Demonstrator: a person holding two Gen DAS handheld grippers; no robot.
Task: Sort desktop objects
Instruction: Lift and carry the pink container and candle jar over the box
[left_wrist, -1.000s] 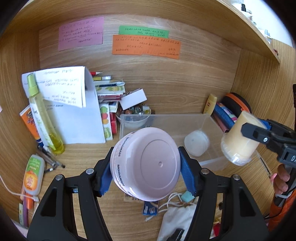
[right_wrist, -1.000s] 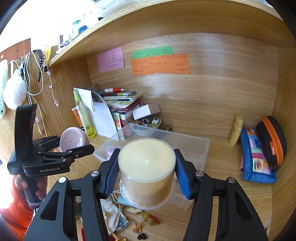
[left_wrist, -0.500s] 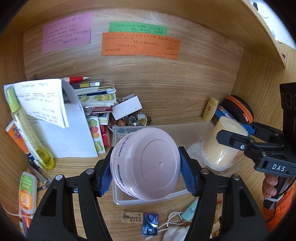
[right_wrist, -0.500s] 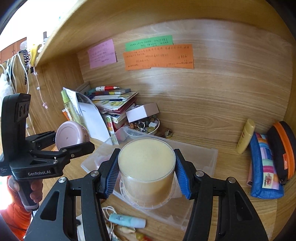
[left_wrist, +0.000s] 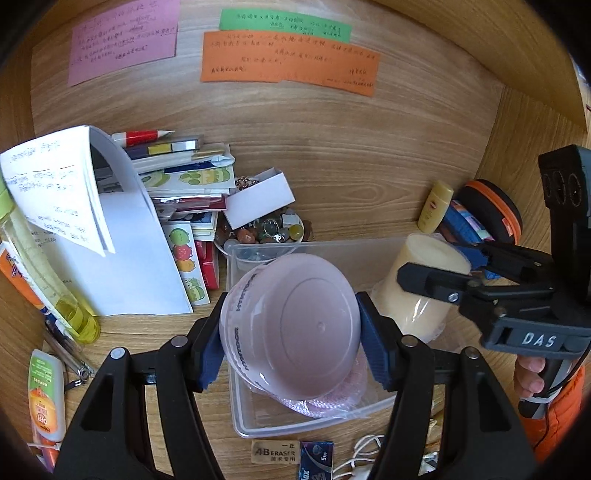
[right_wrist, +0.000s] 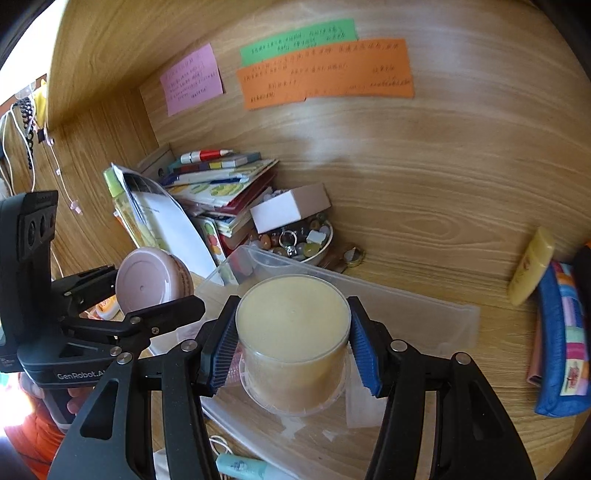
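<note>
From the left wrist, the left tool (left_wrist: 290, 328) is clamping a pink round jar (left_wrist: 291, 325) above the clear plastic bin (left_wrist: 258, 417) sitting on the worktop (left_wrist: 147, 332)

From the right wrist, the right tool (right_wrist: 293, 347) is gripping a cream-filled clear tub (right_wrist: 293, 343) over the same bin (right_wrist: 424, 314)

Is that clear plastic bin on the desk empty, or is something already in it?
Not empty. Through the clear plastic bin, a coil of pink cord lies on its floor, below the held pink tub.

Wood-grain desk alcove (left_wrist: 369, 155) under a shelf (right_wrist: 122, 55), daylit.
</note>
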